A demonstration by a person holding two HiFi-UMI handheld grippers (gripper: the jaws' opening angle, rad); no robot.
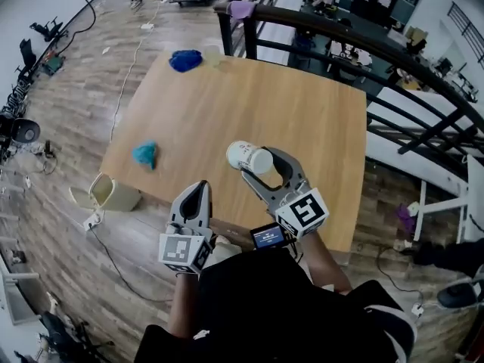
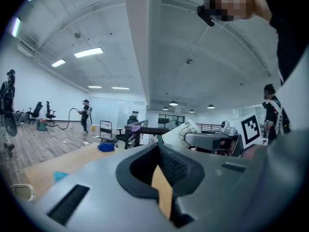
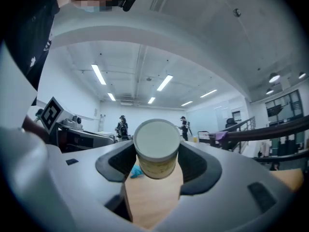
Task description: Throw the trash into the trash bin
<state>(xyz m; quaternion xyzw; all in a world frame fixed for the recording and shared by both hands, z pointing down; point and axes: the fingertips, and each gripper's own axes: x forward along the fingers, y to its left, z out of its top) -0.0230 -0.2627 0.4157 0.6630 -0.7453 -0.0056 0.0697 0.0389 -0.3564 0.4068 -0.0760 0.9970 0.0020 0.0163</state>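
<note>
Left gripper (image 1: 200,189) jaws are together, empty; right gripper (image 1: 261,165) jaws grip the cup (image 1: 248,157) above the worktop (image 1: 265,104) — the carrying step, I think. Next it should swing left over the trash bin (image 1: 113,193) on the floor, then release.

A black top (image 1: 265,301) covers the person, whose left grey plastic claw (image 1: 201,189) and right grey plastic claw (image 1: 262,162) each carry a black-and-white marker cube (image 1: 302,212).

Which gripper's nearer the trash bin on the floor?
Left. In the head view the left gripper is just right of the trash bin, at the table's near edge; the right gripper, holding the cup, is farther right.
</note>
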